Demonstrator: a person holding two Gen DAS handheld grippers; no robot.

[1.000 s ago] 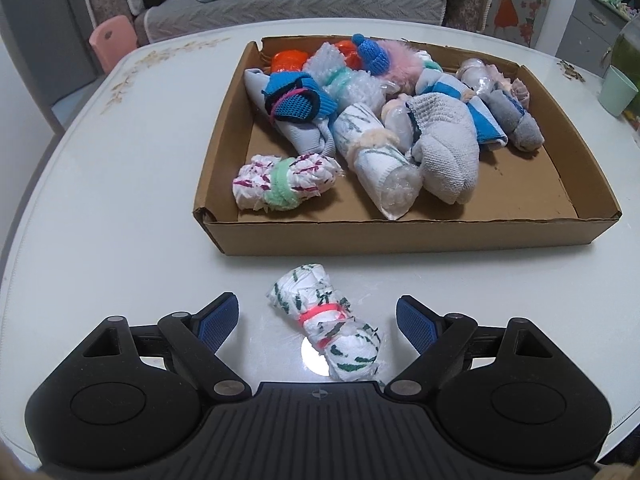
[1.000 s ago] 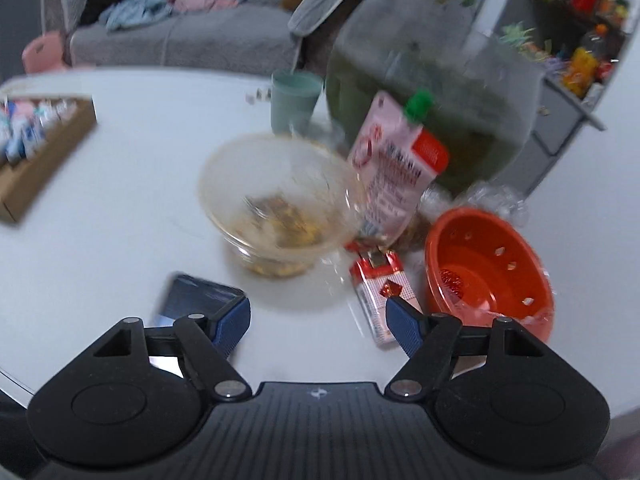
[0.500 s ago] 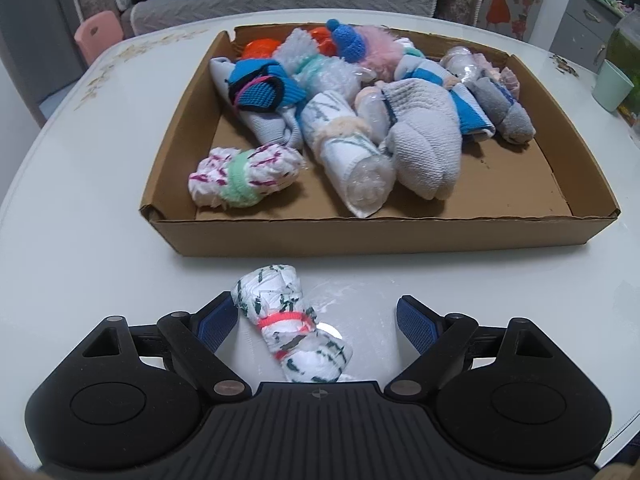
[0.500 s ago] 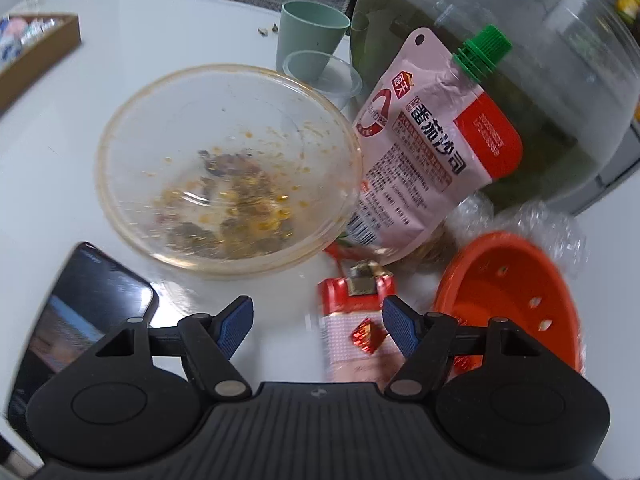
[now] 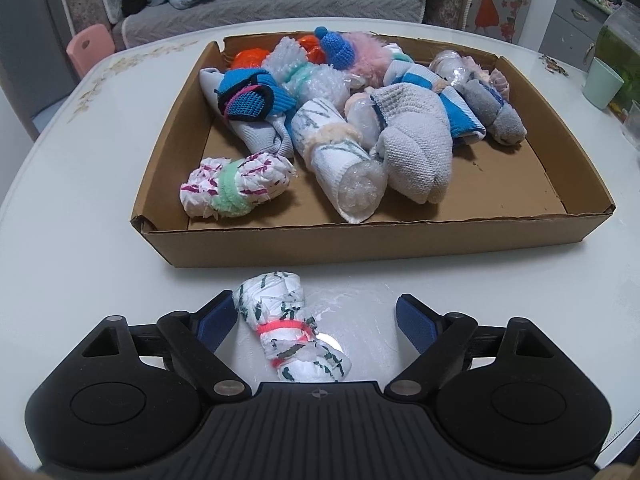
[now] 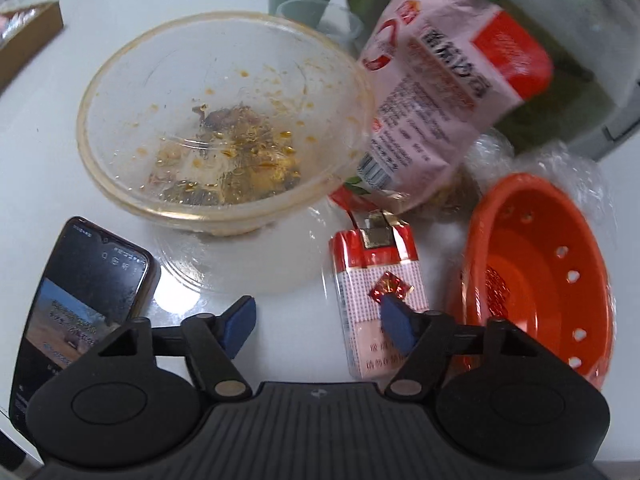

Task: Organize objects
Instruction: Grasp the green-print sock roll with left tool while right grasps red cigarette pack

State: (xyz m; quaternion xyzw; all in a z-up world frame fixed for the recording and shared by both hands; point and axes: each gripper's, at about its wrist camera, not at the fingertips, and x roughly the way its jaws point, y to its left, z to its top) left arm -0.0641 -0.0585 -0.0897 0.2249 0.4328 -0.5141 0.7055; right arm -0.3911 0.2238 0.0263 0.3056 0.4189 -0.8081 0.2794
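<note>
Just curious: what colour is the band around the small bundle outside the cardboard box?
Bright pink-red band, clearest from the left wrist.

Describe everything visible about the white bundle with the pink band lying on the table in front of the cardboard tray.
The white crumpled bundle with green marks looks like thin plastic or fabric rolled into a short sausage shape, cinched near its middle by a bright pink elastic band. It lies on its side on the glossy white table, angled diagonally, just outside the near wall of the brown cardboard tray and not touching it. It sits between the fingers of the open left gripper, close against the left blue pad; contact is unclear.
</note>
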